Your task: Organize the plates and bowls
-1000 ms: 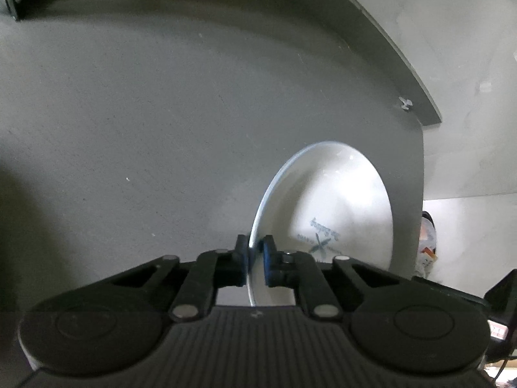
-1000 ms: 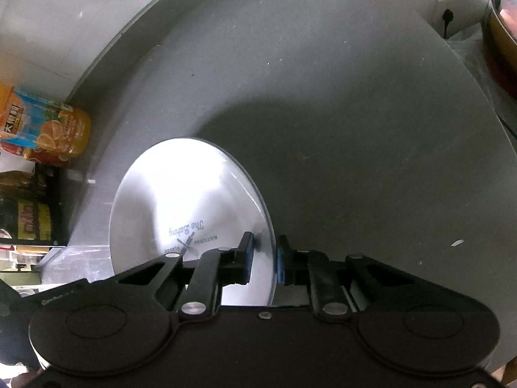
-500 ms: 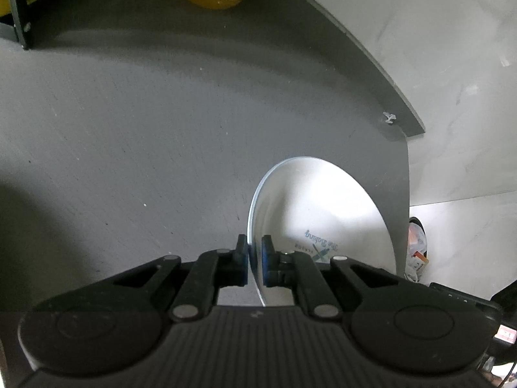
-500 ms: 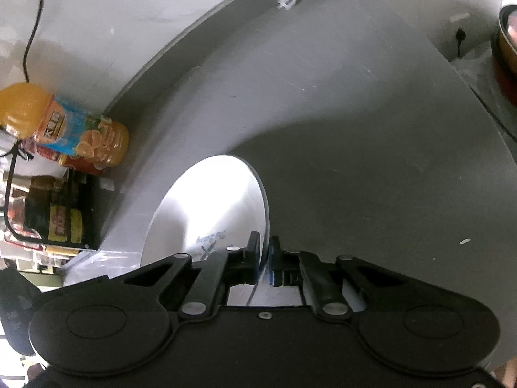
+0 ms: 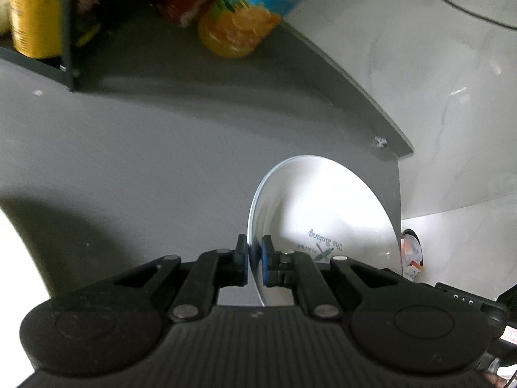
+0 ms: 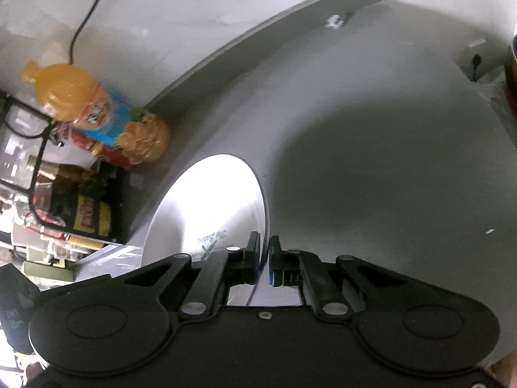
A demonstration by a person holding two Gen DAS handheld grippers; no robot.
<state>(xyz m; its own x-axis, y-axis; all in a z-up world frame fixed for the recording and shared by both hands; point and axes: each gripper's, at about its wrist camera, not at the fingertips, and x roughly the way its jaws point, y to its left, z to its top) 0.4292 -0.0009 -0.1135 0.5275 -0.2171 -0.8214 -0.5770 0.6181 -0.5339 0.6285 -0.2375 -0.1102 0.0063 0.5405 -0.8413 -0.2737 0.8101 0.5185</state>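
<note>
- Both of your grippers are clamped on the rim of one white plate [image 5: 326,213], held on edge above the grey counter [image 5: 145,161].
- In the left wrist view, the left gripper [image 5: 254,260] pinches the rim at lower centre; the plate's face, with its printed logo, fans out to the right of the frame.
- In the right wrist view, the right gripper [image 6: 264,260] grips the opposite rim at lower centre, with the plate [image 6: 206,213] spreading to the left.
- Since a second ago, the plate has lifted away from the counter: more of the worktop shows, and an orange juice bottle [image 6: 97,119] has come fully into the upper left.
- The right gripper, slack on the rim a second ago, is now closed tight.
- This suggests the plate is being carried toward its storage spot, though no rack for dishes is clearly visible.
- A wire shelf of jars [image 5: 35,22] sits in the upper left, blurred.
</note>
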